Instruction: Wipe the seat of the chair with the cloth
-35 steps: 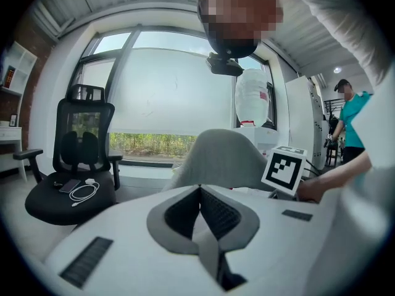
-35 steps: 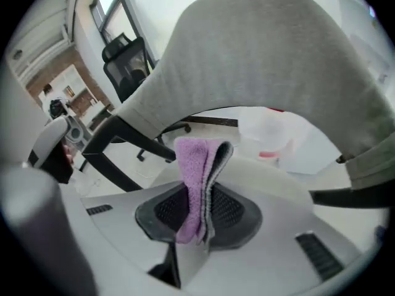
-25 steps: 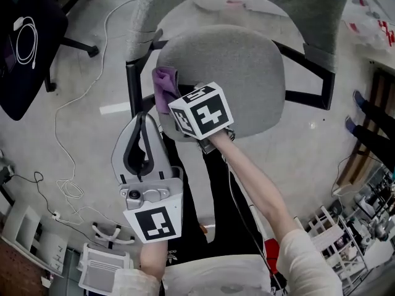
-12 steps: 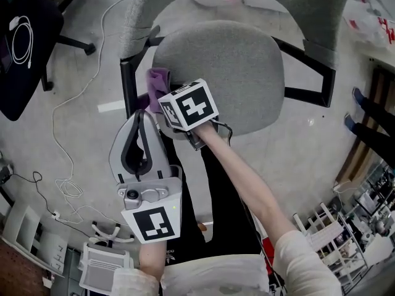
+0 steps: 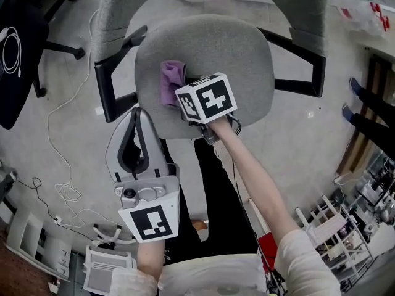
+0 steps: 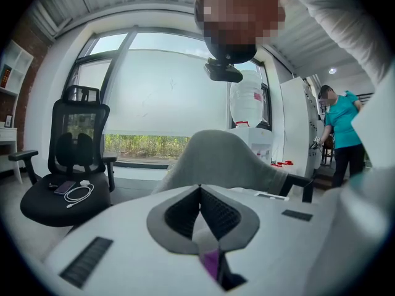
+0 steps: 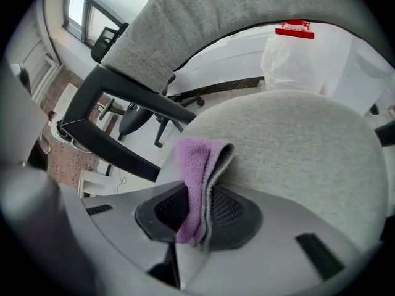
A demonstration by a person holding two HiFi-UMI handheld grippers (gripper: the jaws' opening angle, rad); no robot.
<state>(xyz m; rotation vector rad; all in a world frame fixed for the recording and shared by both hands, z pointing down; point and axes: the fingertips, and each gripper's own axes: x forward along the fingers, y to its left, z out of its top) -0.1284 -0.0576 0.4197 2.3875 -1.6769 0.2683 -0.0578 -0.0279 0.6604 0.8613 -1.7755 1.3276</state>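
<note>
The grey seat (image 5: 247,51) bears the purple cloth (image 5: 171,82), pinched in the jaws of the right gripper (image 7: 199,211). The left gripper (image 5: 139,117) has its jaws together, empty.

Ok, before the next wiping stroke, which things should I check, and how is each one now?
1. Cloth held by right gripper: ok, jaws shut on it.
2. Cloth on seat: ok, lies on its left part.
3. Left gripper out of the way: ok, shut, at the seat's front-left edge, apart from cloth.
4. Armrest apart from cloth: ok.
5. Seat already clean: cannot tell.
</note>
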